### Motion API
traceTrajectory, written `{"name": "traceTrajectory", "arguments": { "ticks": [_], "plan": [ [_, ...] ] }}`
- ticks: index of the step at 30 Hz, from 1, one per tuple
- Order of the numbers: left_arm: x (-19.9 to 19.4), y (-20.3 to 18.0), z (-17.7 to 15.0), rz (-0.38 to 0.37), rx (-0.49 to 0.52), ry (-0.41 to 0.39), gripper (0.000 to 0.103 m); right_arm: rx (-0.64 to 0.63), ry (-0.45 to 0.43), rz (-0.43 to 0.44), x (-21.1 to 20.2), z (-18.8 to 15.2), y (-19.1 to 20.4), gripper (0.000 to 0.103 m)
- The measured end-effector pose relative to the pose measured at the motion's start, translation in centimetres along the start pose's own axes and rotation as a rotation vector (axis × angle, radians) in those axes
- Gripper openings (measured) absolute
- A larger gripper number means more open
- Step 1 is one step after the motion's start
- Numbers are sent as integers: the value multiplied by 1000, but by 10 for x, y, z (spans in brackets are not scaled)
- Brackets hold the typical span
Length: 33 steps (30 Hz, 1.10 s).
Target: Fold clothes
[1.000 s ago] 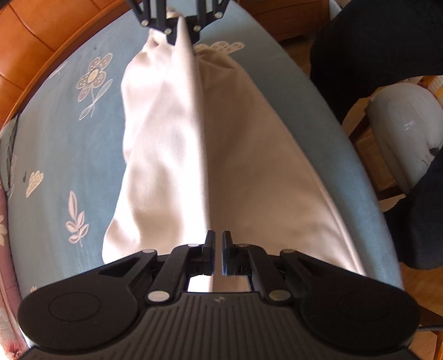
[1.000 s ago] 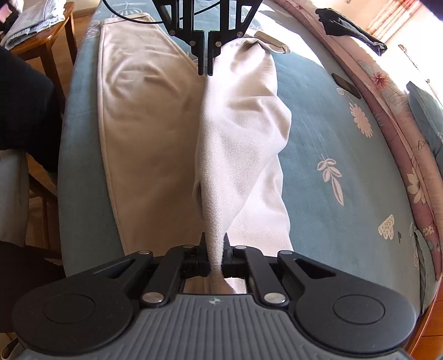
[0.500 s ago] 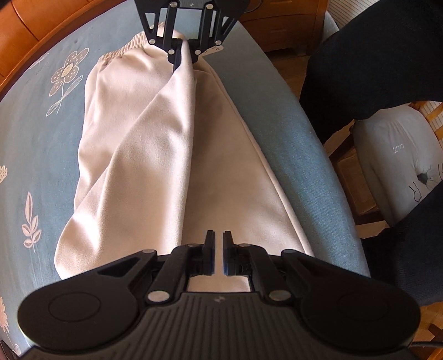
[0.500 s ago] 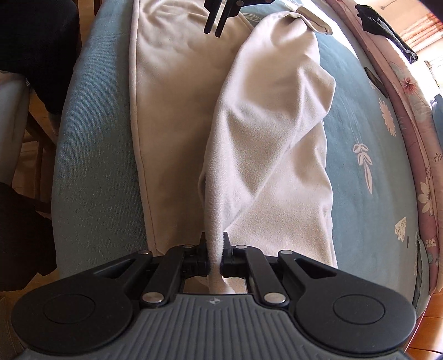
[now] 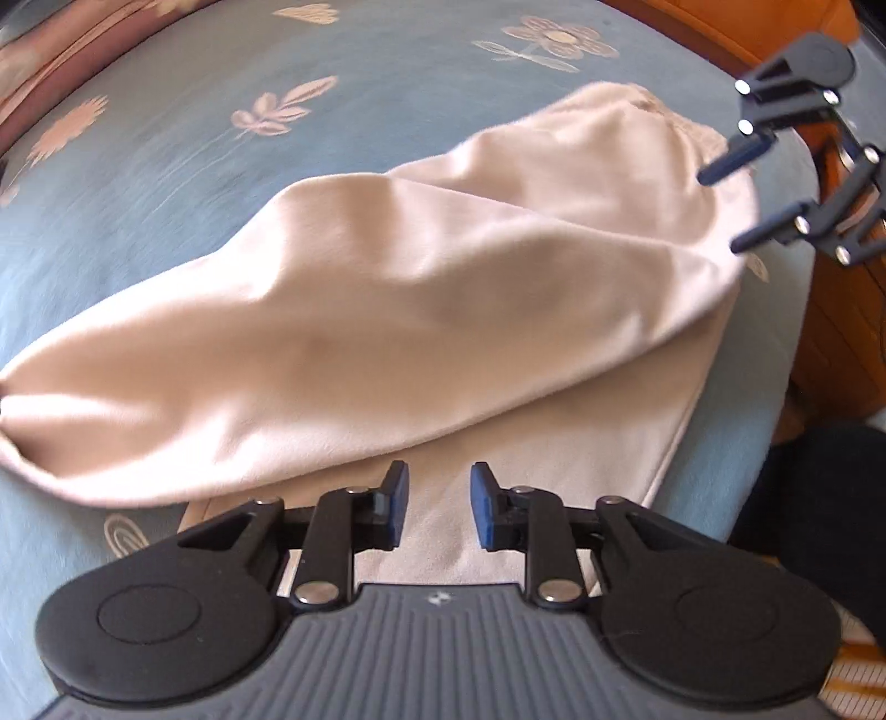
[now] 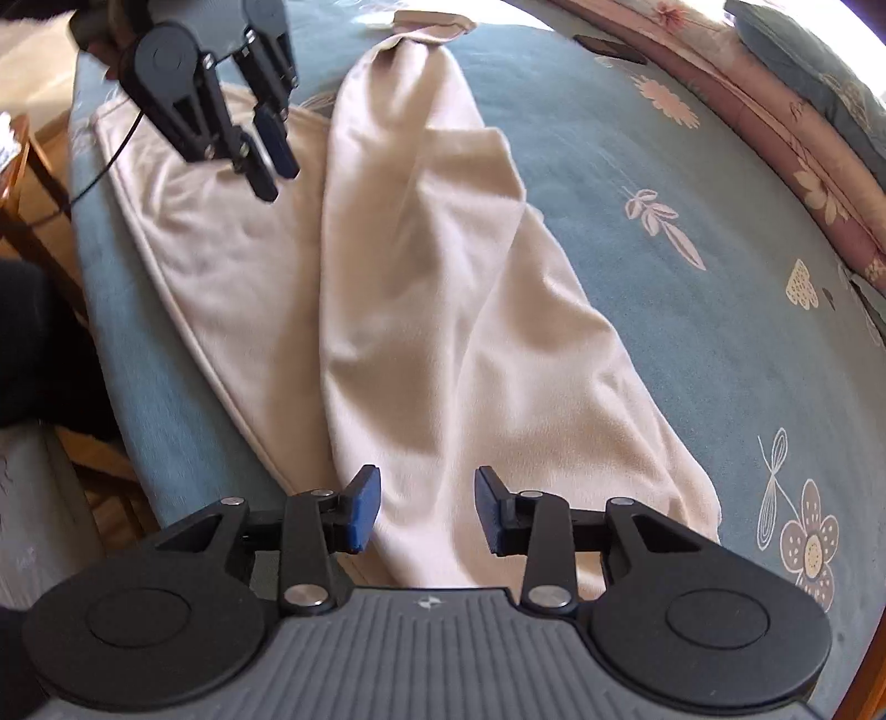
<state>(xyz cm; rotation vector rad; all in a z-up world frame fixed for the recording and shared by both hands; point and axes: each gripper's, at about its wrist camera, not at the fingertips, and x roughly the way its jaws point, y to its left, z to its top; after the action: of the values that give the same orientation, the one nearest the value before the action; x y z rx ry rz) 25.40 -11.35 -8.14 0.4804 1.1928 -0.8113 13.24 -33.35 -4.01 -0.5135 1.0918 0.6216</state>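
Observation:
A cream garment [image 5: 415,310] lies lengthwise on the blue flowered bed cover [image 5: 166,149]. One half is folded loosely over the other, and the flat lower layer shows along the near edge. My left gripper [image 5: 439,507] hovers over that lower layer. Its jaws are opening and its pads touch no cloth. In the right wrist view the garment [image 6: 432,277] runs away from my right gripper [image 6: 426,509]. Those jaws are opening too; the fold lies beneath the gap and is not pinched. Each gripper shows in the other's view: right gripper [image 5: 725,210], left gripper [image 6: 274,166].
The bed's edge [image 6: 144,387] drops off on the side of the flat layer, with a wooden chair [image 6: 33,183] and a person's dark clothing [image 5: 830,498] beyond. A pink bolster [image 6: 775,122] borders the far side. A small dark object [image 6: 609,47] lies on the cover.
Both grippers held the raised fold of the garment shut between their pads. Now both have let go, and the fold has dropped onto the lower layer. The left gripper has rolled strongly.

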Motion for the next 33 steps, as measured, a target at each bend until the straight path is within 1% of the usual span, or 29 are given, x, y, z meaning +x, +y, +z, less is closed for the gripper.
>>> {"name": "traceTrajectory", "arguments": {
  "ticks": [2,3,4,5,7,9,10,11,12,15,18,19,21,23,25,27,29,30,31,32,33],
  "plan": [
    [-5,18,-9,-12,-132,-36,32,119,-77,62,-6,19,-8,55],
    [-7,26,-14,-10,-178,-53,33,162,-114,87,-5,27,-11,59],
    [-8,33,-18,-8,-222,-70,33,193,-138,99,-2,34,-12,60],
    [-8,41,-21,4,-260,-81,33,221,-167,87,8,47,-15,60],
    [-10,55,-26,32,-327,-108,35,238,-214,31,27,66,-13,60],
    [-14,67,-32,38,-387,-158,43,254,-256,-21,46,85,-9,60],
    [-15,73,-36,36,-413,-191,45,270,-283,-35,54,95,-5,60],
    [-16,79,-40,39,-441,-221,50,291,-315,-43,61,102,0,60],
    [-17,84,-45,42,-469,-251,52,321,-342,-32,68,107,3,60],
    [-17,93,-56,60,-523,-318,53,385,-402,-9,93,118,9,60],
    [-15,96,-61,90,-531,-366,53,451,-427,-31,109,117,12,60],
    [-14,97,-62,99,-529,-380,53,478,-448,-20,107,114,11,60],
    [-15,96,-61,112,-510,-405,54,518,-477,0,104,108,8,67],
    [-14,96,-57,110,-482,-424,57,504,-478,-1,96,106,4,67],
    [-15,89,-59,105,-482,-455,59,441,-480,-22,84,106,4,67],
    [-17,81,-61,99,-483,-487,59,354,-505,-81,69,104,10,67],
    [-18,74,-63,94,-484,-518,59,305,-512,-148,50,97,21,67],
    [-22,66,-68,92,-481,-539,61,314,-539,-178,39,91,26,67],
    [-28,54,-77,95,-474,-568,63,319,-561,-208,26,83,34,67],
    [-35,40,-86,97,-466,-598,71,340,-597,-242,12,74,41,67],
    [-42,29,-95,98,-459,-617,75,360,-633,-275,-1,64,49,67]
  ]
}}
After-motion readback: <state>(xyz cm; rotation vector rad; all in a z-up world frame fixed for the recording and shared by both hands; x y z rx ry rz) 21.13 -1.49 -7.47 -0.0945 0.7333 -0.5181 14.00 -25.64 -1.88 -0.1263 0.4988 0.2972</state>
